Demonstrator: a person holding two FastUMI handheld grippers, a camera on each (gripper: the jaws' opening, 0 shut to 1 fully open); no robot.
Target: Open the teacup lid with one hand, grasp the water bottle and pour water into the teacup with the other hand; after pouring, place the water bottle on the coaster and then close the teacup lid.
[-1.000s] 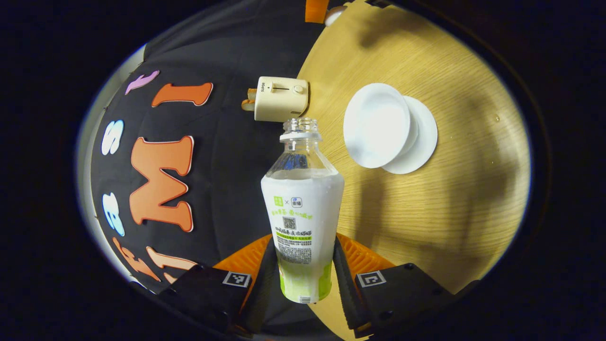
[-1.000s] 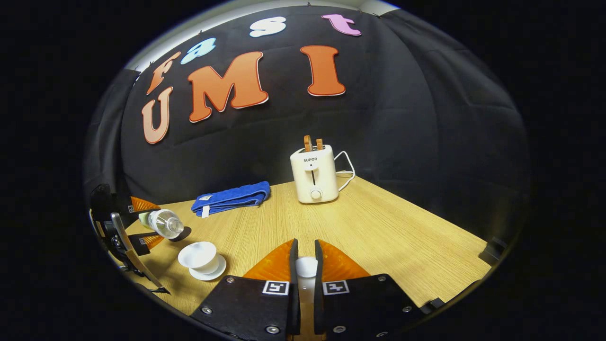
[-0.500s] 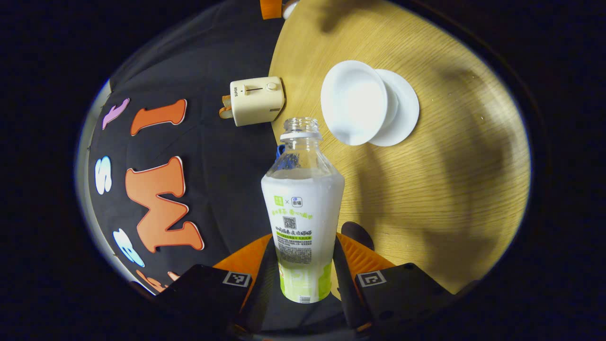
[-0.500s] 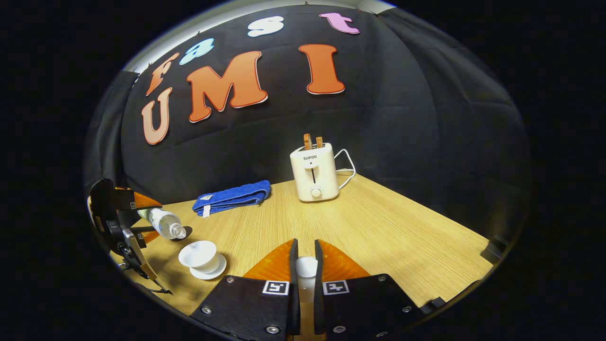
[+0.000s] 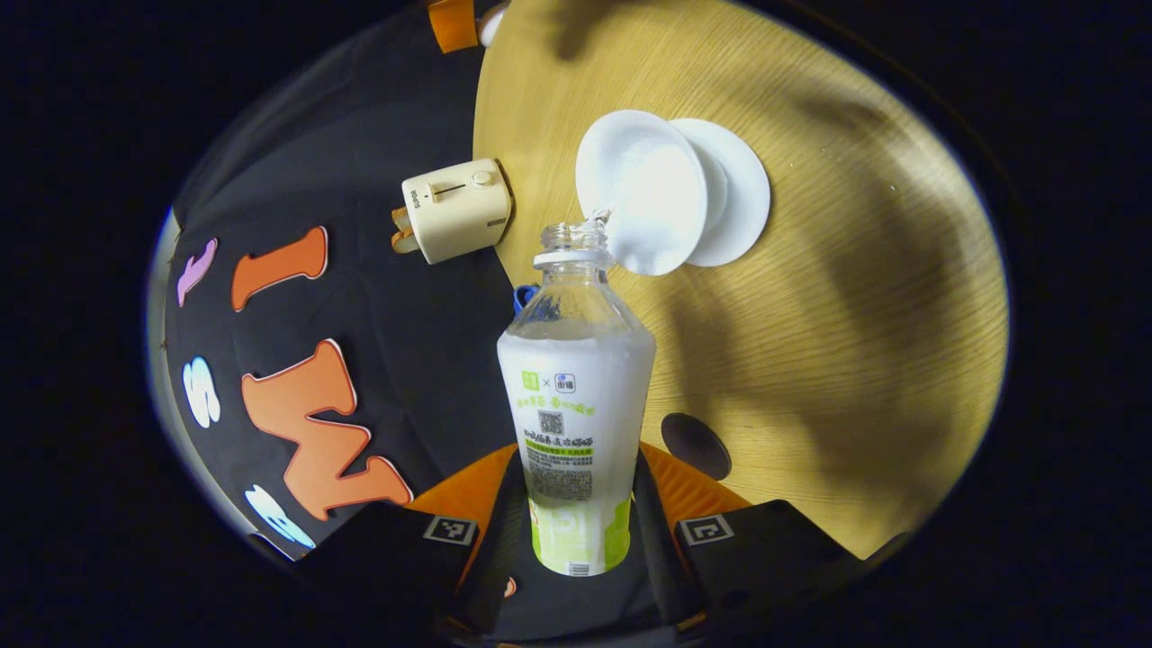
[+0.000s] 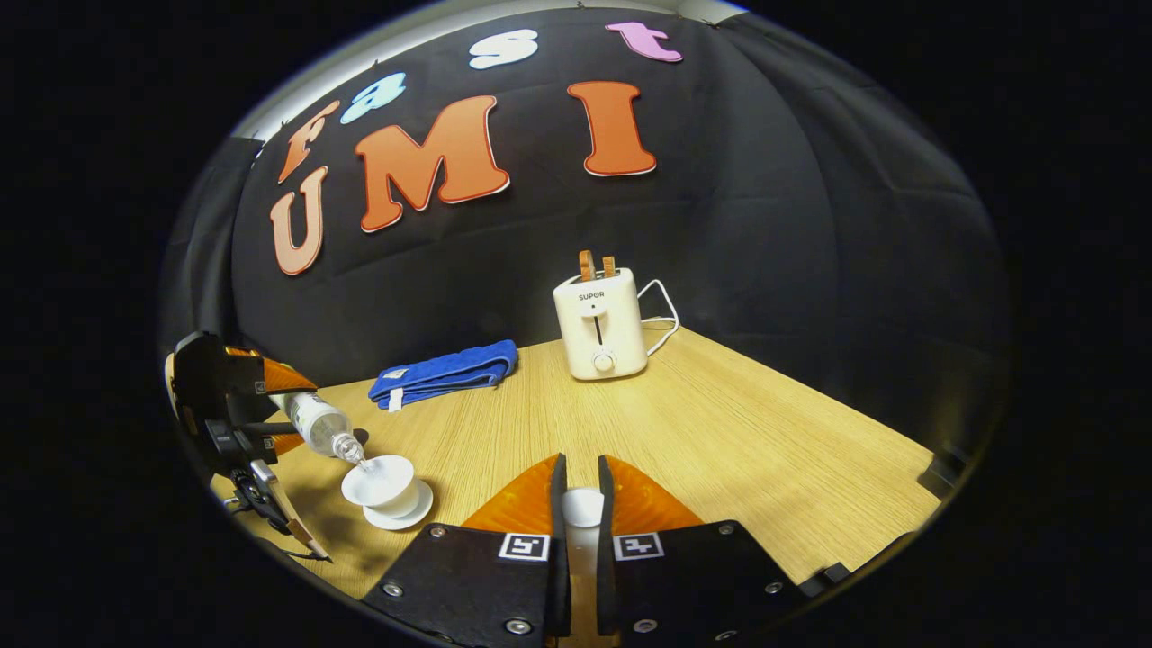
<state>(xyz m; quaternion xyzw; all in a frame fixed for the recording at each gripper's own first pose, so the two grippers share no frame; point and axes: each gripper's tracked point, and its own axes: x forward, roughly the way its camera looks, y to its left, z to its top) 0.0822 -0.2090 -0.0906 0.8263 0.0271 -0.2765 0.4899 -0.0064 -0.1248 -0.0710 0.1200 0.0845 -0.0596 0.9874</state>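
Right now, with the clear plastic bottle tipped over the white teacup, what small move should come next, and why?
Probably hold the tilt a little longer. The left gripper grips the clear plastic water bottle, whose mouth sits at the white teacup rim with water just starting to spill. The right gripper holds the white lid aside.

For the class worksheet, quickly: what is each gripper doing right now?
Left gripper: shut on the clear plastic water bottle, tilted over the white teacup.
Right gripper: shut on the white teacup lid.
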